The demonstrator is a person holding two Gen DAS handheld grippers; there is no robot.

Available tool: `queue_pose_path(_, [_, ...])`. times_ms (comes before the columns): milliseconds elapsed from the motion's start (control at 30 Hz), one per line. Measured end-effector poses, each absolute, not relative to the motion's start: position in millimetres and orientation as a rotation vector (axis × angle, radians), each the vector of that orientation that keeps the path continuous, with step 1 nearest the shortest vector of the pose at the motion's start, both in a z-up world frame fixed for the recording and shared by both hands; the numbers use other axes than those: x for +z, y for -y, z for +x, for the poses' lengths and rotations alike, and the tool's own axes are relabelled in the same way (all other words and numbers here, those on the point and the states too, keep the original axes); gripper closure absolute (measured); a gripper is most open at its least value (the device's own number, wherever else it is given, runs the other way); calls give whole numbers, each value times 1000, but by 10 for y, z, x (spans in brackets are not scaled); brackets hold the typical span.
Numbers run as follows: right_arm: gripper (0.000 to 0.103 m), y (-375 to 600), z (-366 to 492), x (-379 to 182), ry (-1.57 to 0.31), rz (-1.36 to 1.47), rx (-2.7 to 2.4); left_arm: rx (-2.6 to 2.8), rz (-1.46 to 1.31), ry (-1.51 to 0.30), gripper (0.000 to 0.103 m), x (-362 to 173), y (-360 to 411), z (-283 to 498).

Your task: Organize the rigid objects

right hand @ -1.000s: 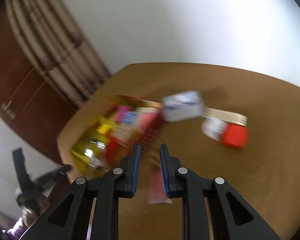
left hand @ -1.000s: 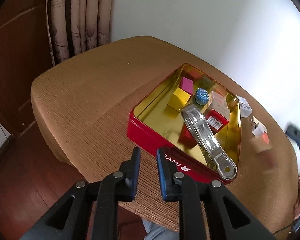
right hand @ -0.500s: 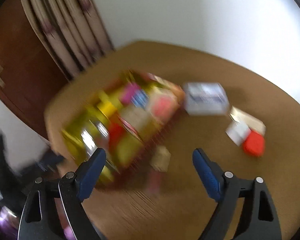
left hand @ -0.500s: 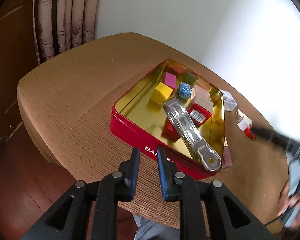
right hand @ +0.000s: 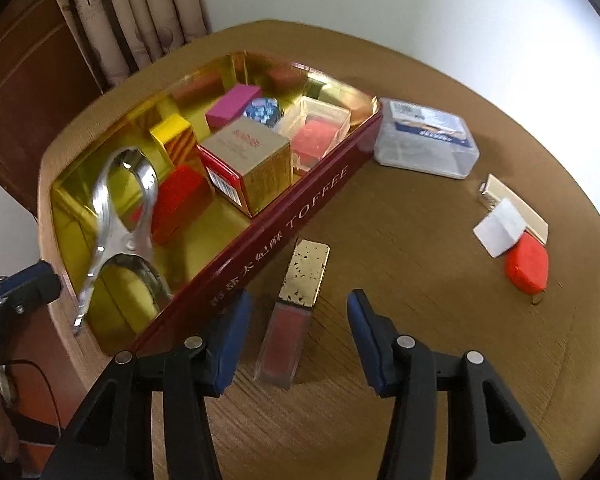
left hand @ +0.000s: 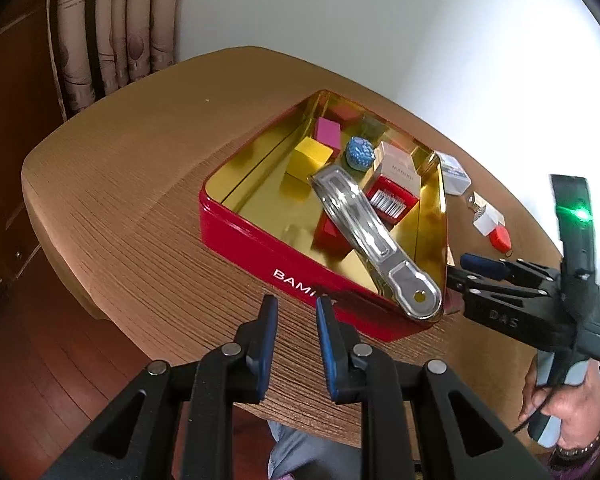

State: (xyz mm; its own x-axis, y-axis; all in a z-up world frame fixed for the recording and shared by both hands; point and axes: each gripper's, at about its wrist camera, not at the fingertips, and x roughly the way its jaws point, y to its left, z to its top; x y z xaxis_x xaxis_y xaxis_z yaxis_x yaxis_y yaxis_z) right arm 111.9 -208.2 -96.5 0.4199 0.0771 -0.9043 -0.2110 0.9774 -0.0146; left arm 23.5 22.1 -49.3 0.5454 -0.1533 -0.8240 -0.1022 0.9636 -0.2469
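Note:
A red tin [right hand: 300, 216] with a gold inside holds a silver metal clamp [right hand: 112, 216], a gold-and-red carton [right hand: 252, 160] and several small blocks. Just outside the tin's long wall, a lip-gloss tube [right hand: 292, 320] with a gold cap lies on the table. My right gripper [right hand: 298, 304] points down over it. Its jaws are closing, with the tube between them and clear of both pads. My left gripper [left hand: 297, 306] hovers at the tin's [left hand: 260, 248] near wall, with a narrow gap and nothing between its fingers. The right gripper's fingers [left hand: 476, 264] reach in at the tin's right corner.
A clear plastic box [right hand: 424, 140] sits past the tin's far corner. A cream hair clip [right hand: 534, 216], a white block [right hand: 498, 232] and a red piece [right hand: 528, 266] lie at the right. The round wooden table [right hand: 420, 320] drops off near both grippers. A person's hand [left hand: 568, 412] grips the right handle.
My right gripper went from shut to wide open, then narrowed, and dropped toward the tube by the tin. It has come into the left wrist view. The left gripper barely shifted.

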Motion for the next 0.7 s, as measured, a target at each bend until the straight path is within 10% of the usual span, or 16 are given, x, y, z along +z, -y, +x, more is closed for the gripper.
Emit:
queue_pose_path(67, [85, 2074, 1146, -1044, -1144, -143, 176, -32, -291, -1003, 83, -505, -239, 237])
queue_pose_path(700, [85, 1600, 2019, -236, -1048, 86, 372, -17, -323, -988, 81, -504, -334, 231])
